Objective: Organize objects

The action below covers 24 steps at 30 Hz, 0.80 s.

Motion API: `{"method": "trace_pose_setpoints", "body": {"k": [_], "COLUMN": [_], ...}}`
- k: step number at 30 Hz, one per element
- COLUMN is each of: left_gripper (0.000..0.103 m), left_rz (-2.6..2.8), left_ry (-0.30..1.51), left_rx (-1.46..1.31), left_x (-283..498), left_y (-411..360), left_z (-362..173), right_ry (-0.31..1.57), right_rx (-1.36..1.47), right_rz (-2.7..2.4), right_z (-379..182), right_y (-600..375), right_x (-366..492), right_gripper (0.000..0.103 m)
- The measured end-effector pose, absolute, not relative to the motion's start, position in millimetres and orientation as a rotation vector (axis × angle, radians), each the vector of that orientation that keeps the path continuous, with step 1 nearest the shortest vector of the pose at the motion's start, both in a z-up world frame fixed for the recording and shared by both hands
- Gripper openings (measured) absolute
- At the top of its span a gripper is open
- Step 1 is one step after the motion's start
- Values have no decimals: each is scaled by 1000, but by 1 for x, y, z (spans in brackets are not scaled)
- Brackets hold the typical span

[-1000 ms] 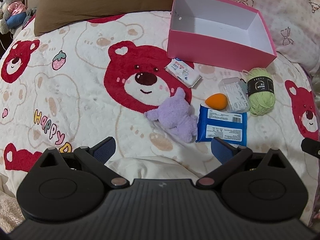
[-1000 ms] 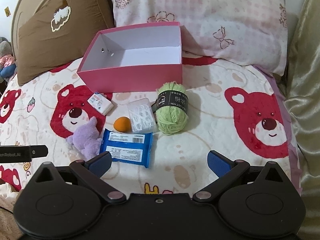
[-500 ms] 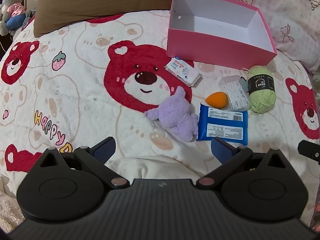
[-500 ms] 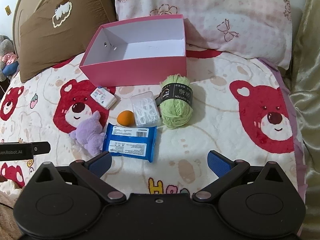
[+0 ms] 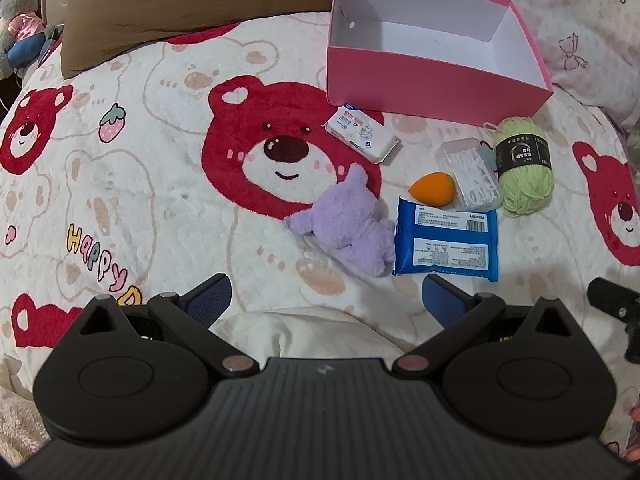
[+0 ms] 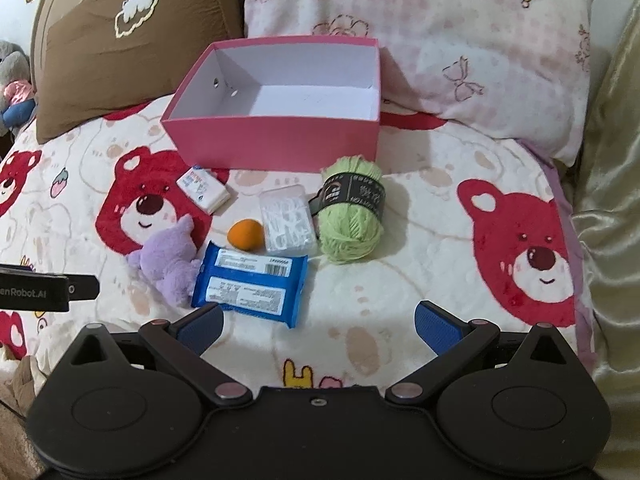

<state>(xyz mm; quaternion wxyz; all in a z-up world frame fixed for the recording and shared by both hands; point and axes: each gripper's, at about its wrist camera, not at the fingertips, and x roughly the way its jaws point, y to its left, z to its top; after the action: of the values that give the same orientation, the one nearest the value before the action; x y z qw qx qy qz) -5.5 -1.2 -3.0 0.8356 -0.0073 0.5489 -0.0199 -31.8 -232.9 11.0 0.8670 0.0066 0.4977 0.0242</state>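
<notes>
An empty pink box (image 5: pixel 432 76) (image 6: pixel 280 140) stands on a bear-print blanket. In front of it lie a white tissue pack (image 5: pixel 360 134) (image 6: pixel 203 188), a purple plush toy (image 5: pixel 344 224) (image 6: pixel 168 260), an orange sponge (image 5: pixel 433 189) (image 6: pixel 246 233), a clear floss-pick case (image 5: pixel 470 172) (image 6: pixel 286 218), a green yarn ball (image 5: pixel 524 166) (image 6: pixel 352 210) and a blue wipes pack (image 5: pixel 446 242) (image 6: pixel 250 284). My left gripper (image 5: pixel 326 296) is open, just short of the plush and wipes. My right gripper (image 6: pixel 318 322) is open, its left finger at the wipes pack's near edge.
A brown pillow (image 6: pixel 132 44) and a pink patterned pillow (image 6: pixel 460 44) lean behind the box. Stuffed toys (image 5: pixel 18 32) sit at the far left. A gold satin cover (image 6: pixel 608 200) borders the bed's right side. The other gripper's black body shows at each view's edge.
Both grippers have drifted forward toward the objects, which now look slightly larger and nearer. Nothing was taken hold of; both stay open.
</notes>
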Motion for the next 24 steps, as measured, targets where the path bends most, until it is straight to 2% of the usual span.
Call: {"method": "trace_pose_setpoints", "body": {"k": [10, 17, 24], "left_gripper": [103, 103, 103], "left_rz": [-51, -71, -123], "left_ry": [1160, 1189, 1126], "left_rx": [-25, -66, -54], "left_x": [-5, 6, 8], "left_y": [-3, -8, -24], "left_z": [-6, -36, -60], "right_ry": [1060, 1069, 1079], "right_rx": [2, 7, -5], "right_rz": [66, 91, 132], "right_z": [5, -3, -21], "right_y": [-229, -225, -218], "right_x": [-32, -28, -24], "right_gripper": [103, 103, 103]}}
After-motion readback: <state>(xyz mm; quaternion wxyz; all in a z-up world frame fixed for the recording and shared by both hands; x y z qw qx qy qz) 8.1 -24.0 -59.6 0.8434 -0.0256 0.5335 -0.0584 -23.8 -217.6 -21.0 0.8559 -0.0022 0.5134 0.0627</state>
